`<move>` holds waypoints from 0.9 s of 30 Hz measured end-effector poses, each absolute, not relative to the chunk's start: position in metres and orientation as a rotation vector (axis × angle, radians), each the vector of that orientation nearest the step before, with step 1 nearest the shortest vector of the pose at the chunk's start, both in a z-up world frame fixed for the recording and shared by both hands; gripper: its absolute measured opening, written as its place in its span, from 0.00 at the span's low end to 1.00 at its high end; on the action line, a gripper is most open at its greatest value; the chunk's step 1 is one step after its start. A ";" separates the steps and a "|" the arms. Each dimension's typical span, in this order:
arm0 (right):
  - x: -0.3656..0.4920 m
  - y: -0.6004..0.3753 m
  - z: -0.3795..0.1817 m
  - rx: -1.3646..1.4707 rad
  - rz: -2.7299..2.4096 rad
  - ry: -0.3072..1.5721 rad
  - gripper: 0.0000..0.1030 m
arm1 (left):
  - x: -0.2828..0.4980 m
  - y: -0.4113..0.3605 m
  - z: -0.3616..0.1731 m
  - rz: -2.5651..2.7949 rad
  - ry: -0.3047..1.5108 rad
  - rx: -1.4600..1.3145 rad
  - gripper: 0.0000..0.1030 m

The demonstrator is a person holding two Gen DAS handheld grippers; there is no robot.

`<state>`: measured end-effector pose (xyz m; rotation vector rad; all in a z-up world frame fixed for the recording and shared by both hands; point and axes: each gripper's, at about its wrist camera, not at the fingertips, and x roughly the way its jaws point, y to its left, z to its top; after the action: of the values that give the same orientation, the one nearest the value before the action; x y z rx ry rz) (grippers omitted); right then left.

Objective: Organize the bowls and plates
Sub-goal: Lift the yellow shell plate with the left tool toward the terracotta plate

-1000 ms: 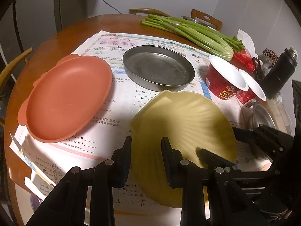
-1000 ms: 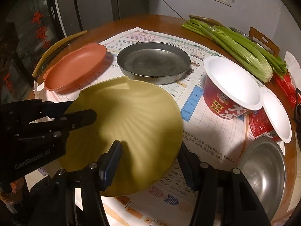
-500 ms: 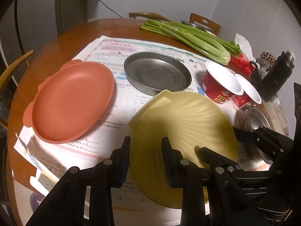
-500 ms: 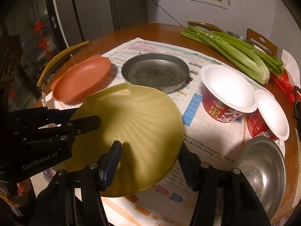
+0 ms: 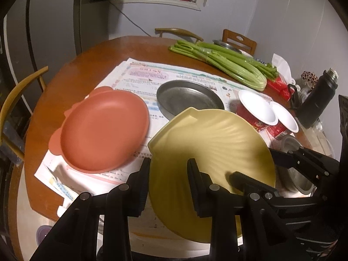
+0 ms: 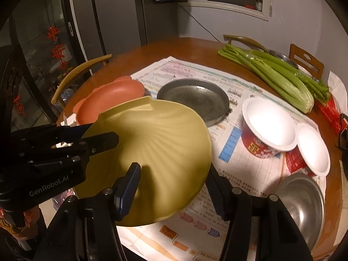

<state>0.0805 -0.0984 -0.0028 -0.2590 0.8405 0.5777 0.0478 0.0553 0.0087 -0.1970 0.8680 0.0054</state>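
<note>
- Two grippers have the yellow shell plate point(image 5: 208, 148) between them, and over the last second it has risen off the papers: the view has pulled back from the table point(image 5: 71, 69) and more wall and window show than before
- Largest thing first: the table's round wooden edge curves close on my left, with a chair back point(image 5: 19, 89) just beyond it, so I judge there is little room to swing outward that way
- Papers point(image 6: 230, 152) cover the middle of the table; the space under the lifted plate looks free for setting down again
- Orange plate point(image 5: 102, 128) lies flat to the left, just beside the yellow one and apart from it; I judge it the likely base for stacking, since nothing sits on it
- Metal pan point(image 6: 193, 97) sits behind, its near rim hidden by the yellow plate's far edge
- Red paper bowls point(image 6: 269, 128) and a steel bowl point(image 6: 302, 202) crowd the right side, so I would not drift that way
- My left gripper point(image 5: 168, 171) straddles the plate's near left rim, jaws narrowly parted and pressing it
- My right gripper point(image 6: 174, 178) spans the plate's near right edge, one finger over the top and one below, closed onto it
</note>
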 end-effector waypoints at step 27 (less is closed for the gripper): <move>0.077 -0.003 0.056 -0.422 0.696 0.665 0.58 | 0.018 0.136 0.058 0.138 0.714 -0.278 0.36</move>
<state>0.0770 -0.0030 0.0564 -0.4218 0.6651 0.6965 0.0183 0.1365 0.0576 -0.2779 0.7143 0.1381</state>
